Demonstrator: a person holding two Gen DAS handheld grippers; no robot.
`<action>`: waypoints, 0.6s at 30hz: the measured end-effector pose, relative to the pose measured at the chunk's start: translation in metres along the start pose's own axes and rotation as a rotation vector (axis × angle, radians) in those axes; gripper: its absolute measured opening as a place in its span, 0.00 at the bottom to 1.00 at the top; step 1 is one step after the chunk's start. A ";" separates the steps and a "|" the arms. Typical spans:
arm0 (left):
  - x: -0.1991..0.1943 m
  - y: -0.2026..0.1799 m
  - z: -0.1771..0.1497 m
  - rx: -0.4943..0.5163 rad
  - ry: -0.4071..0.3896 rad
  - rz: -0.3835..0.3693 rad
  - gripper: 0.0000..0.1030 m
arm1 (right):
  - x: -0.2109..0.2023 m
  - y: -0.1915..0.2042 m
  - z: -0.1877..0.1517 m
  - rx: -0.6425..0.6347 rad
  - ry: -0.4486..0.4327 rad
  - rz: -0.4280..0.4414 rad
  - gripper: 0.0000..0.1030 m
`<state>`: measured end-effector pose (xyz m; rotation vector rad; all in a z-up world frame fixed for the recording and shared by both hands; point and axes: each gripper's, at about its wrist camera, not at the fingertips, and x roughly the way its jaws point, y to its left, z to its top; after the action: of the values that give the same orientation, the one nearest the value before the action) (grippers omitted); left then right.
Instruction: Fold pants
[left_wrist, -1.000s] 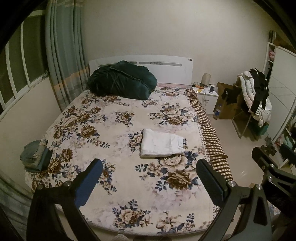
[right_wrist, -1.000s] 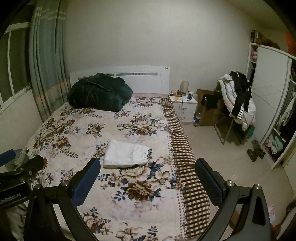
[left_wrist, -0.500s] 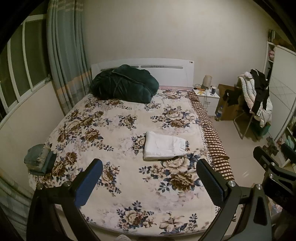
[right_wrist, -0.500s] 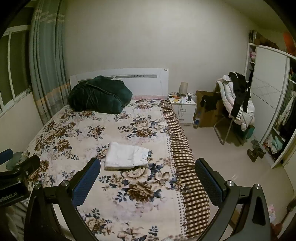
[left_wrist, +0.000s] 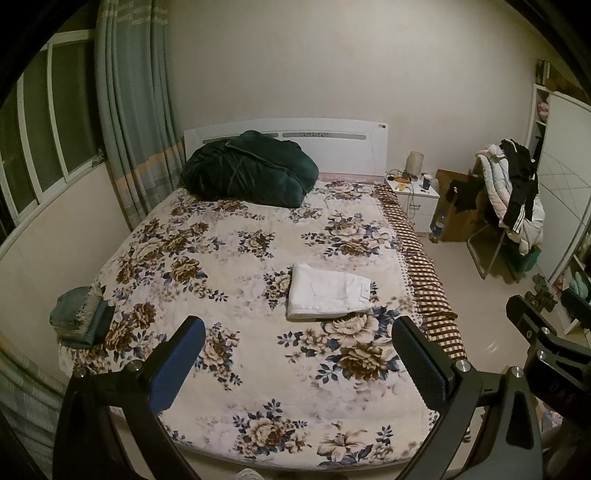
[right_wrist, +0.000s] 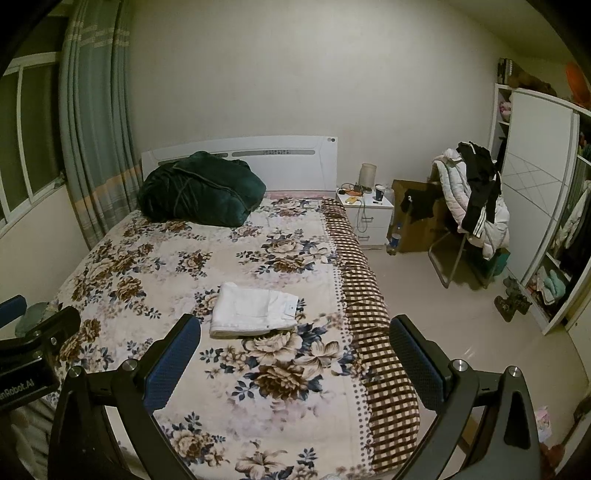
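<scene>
– What's changed?
– I've backed away from the bed (left_wrist: 236, 236); it looks smaller than a second ago. The white pants (left_wrist: 327, 295) lie folded in a neat block near its right edge, untouched.
– And your tongs?
– Left tongs (left_wrist: 297, 352) and right tongs (right_wrist: 295, 350) both spread wide, holding nothing. I'd say the folding is done

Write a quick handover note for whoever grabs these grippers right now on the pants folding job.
Left gripper: open, empty, held above the foot of the bed.
Right gripper: open, empty, also clear of the bed.
White pants: folded into a neat rectangle, lying flat on the floral bedspread toward its right side.
Folded denim pile: at the bed's left edge.
Done: the white pants look fully folded.
Left: possibly moving them onto the pile; nothing unfolded is visible.
</scene>
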<state>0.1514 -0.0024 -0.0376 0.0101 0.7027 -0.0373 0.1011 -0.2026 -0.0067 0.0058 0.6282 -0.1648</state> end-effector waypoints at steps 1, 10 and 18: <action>0.000 0.001 0.000 0.001 0.001 -0.001 1.00 | 0.000 0.000 0.000 0.003 0.001 0.002 1.00; -0.001 0.001 0.002 -0.001 -0.005 0.005 1.00 | -0.005 -0.001 0.003 0.007 -0.005 0.009 1.00; -0.004 -0.001 0.005 -0.004 -0.010 0.013 1.00 | -0.005 -0.002 0.004 0.009 -0.005 0.013 1.00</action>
<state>0.1513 -0.0036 -0.0315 0.0104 0.6922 -0.0238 0.0993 -0.2043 -0.0001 0.0183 0.6220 -0.1556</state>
